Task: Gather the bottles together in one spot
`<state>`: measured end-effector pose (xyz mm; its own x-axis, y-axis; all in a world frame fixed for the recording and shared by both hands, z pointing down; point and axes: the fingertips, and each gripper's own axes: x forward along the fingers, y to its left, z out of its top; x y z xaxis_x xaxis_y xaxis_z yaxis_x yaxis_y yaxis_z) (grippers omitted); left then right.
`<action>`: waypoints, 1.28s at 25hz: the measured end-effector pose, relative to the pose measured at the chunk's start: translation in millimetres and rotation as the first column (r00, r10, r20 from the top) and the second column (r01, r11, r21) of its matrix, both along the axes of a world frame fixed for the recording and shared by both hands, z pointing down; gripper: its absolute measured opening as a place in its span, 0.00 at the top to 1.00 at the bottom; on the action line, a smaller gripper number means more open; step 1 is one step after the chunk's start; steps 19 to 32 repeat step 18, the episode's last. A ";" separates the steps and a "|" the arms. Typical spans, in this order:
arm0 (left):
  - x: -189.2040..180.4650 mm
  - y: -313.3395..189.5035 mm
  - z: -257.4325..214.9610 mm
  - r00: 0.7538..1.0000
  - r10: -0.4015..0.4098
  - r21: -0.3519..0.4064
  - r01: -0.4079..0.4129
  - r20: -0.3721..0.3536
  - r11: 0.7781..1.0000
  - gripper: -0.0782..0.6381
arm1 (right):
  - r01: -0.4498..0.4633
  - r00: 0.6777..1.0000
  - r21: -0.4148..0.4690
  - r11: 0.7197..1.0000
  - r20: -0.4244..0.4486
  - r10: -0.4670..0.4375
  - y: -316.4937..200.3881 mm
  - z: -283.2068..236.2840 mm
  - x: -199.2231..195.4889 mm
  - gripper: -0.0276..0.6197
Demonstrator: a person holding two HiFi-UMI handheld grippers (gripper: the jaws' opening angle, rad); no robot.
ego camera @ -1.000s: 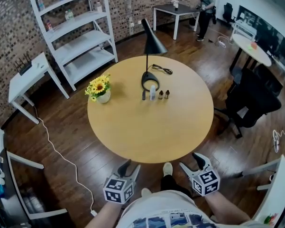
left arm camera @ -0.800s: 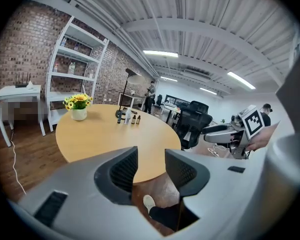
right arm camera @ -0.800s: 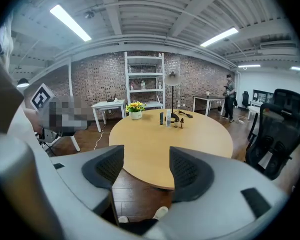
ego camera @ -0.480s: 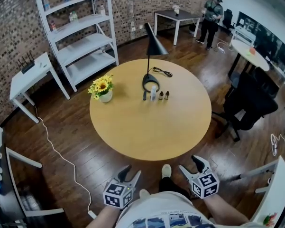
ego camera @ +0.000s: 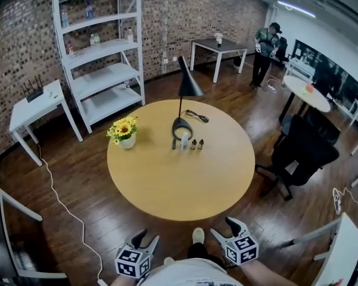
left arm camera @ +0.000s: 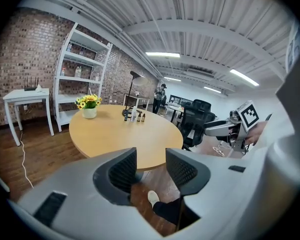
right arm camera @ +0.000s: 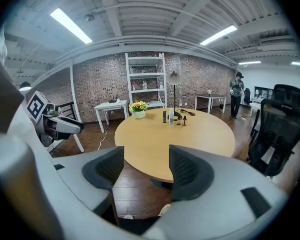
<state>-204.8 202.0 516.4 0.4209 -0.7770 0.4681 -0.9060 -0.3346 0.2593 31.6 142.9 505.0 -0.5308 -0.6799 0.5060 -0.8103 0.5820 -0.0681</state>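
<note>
The bottles stand in a short row on the far side of the round wooden table (ego camera: pixel 184 189), by the lamp base: a slim dark one (ego camera: pixel 173 143), a taller white one (ego camera: pixel 184 140) and two small brown ones (ego camera: pixel 196 143). Both gripper views show the row far off, the white bottle (left arm camera: pixel 134 115) (right arm camera: pixel 171 115) standing out. My left gripper (ego camera: pixel 145 238) (left arm camera: pixel 152 159) is open; its jaws have just been opening, with nothing between them. My right gripper (ego camera: pixel 225 228) (right arm camera: pixel 146 166) is open and empty too. Both hang short of the table's near edge, over the floor.
A black lamp (ego camera: pixel 180 126) and a vase of yellow flowers (ego camera: pixel 124 130) share the table. A black office chair (ego camera: pixel 304 148) stands to the right, with white shelves (ego camera: pixel 101 58) and a white side table (ego camera: pixel 33 103) to the left. A person (ego camera: pixel 267 46) stands at the back.
The table has drawn away from me and both grippers sit further from its near edge, lower in the head view. The bottles have not moved.
</note>
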 end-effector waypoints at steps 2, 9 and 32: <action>-1.0 1.6 -0.3 1.000 -0.008 -0.001 0.008 -0.002 1.000 0.67 | 0.007 1.000 0.002 1.000 -0.004 -0.007 1.9 -0.2 -1.2 0.49; 1.6 -8.9 -1.2 1.000 -0.012 0.013 0.012 -0.018 1.000 0.67 | 0.026 1.000 0.003 1.000 -0.017 -0.026 3.4 1.6 -1.3 0.49; 6.8 -13.1 -1.3 1.000 0.004 -0.001 -0.004 -0.028 1.000 0.67 | 0.022 0.999 -0.003 1.000 -0.045 -0.022 3.0 -1.1 7.0 0.49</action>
